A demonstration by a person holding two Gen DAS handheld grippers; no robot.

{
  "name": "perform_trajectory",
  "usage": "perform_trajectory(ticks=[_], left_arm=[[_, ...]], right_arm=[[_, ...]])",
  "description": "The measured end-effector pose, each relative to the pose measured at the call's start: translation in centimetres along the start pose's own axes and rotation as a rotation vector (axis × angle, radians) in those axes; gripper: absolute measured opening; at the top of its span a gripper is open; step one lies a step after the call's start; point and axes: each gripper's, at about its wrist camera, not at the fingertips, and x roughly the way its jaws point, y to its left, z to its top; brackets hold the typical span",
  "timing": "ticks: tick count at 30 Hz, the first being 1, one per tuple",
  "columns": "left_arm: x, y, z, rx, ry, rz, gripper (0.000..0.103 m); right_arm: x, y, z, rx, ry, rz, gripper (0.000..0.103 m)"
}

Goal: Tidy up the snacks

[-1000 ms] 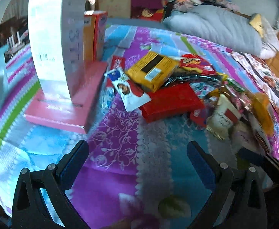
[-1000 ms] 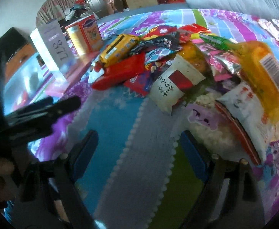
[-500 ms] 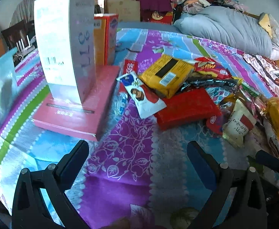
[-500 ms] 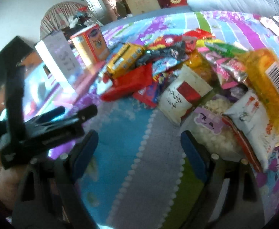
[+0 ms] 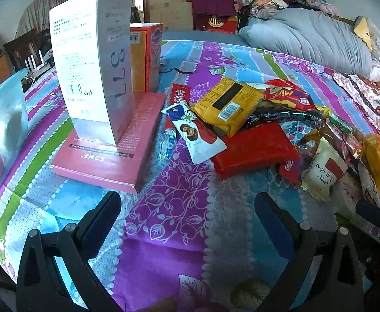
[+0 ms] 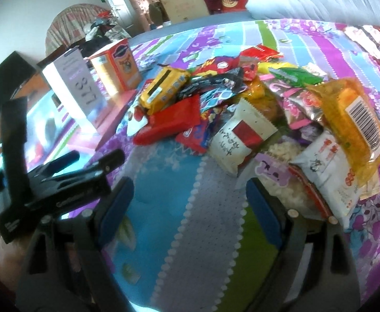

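bed (image 5: 164, 234) striped floral cover carries all | snack pile (image 6: 242, 109) ahead-right of both claws, right claw (image 6: 190, 202) nearer, wide, empty | left claw (image 5: 187, 215) wide, empty, red flat pack (image 5: 255, 148) ahead, long axis slanting right | white box (image 5: 93, 65) reads "377" | white sachet (image 6: 242, 135) lettering illegible

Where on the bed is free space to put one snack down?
Free: the bedspread in front of both open grippers, between the pink box and the red packet; also the stripes toward the grey pillow. Crowded: the snack pile on the right.
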Motion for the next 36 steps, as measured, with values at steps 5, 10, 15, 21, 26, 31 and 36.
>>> perform_trajectory(ticks=[5,10,15,21,26,31,36], left_arm=[[-1.1,-0.6,0.6,0.029,-0.012,-0.033,0.103],[-1.2,-1.4,0.4,0.047,-0.003,-0.062,0.103],[-1.3,-2.3,0.3,0.087,0.002,-0.086,0.103],[-1.1,-3.2,0.8,0.112,0.003,-0.096,0.103],[0.8,-2.2,0.7,0.081,0.041,-0.082,0.103],[3.4,-0.7,-0.1,0.056,0.078,-0.053,0.103],[4.9,-0.7,-0.7,0.058,0.077,-0.032,0.102]], right_arm=[[-1.1,-0.2,0.1,0.021,-0.026,-0.095,0.089],[-1.9,-0.5,-0.1,0.04,-0.064,-0.228,0.098],[-2.7,-0.8,-0.3,0.044,-0.094,-0.296,0.101],[-2.3,-0.8,0.0,0.051,-0.084,-0.273,0.101],[0.2,0.2,-0.5,0.003,-0.014,-0.192,0.101],[3.3,0.7,-1.3,-0.057,0.065,-0.177,0.102],[4.3,0.9,-1.1,-0.104,0.048,-0.193,0.103]])
